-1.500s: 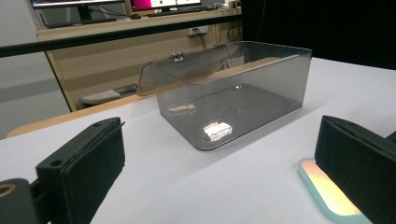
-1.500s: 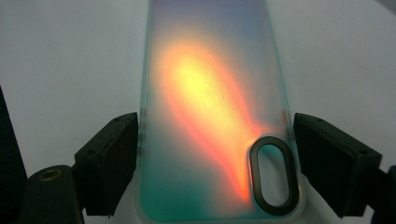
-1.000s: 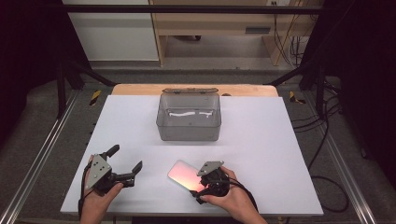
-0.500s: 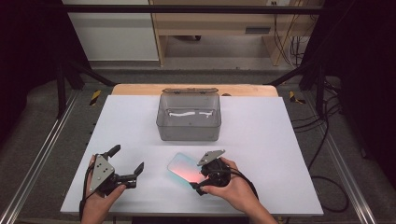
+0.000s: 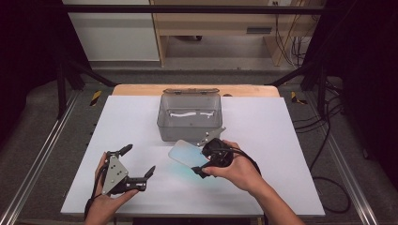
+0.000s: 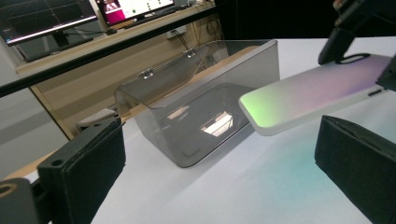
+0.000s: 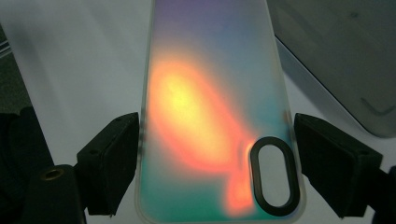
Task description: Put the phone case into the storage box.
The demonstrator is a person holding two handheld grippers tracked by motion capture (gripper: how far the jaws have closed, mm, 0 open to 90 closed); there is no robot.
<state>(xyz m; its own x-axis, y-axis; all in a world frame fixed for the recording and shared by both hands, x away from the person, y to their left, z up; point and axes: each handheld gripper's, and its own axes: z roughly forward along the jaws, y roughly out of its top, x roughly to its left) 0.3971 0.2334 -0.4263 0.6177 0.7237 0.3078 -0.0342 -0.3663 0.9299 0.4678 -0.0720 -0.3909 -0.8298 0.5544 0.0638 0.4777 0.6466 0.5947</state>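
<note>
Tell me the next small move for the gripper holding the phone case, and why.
Probably carry the iridescent phone case forward over the clear plastic box. The right gripper clamps the case by its long edges and holds it above the table, just short of the box's near wall. The box stands open, and the left gripper hangs open and empty.

No text, label or number can be read anywhere.

Grey bin blocks table centre; both sides lie open.
</note>
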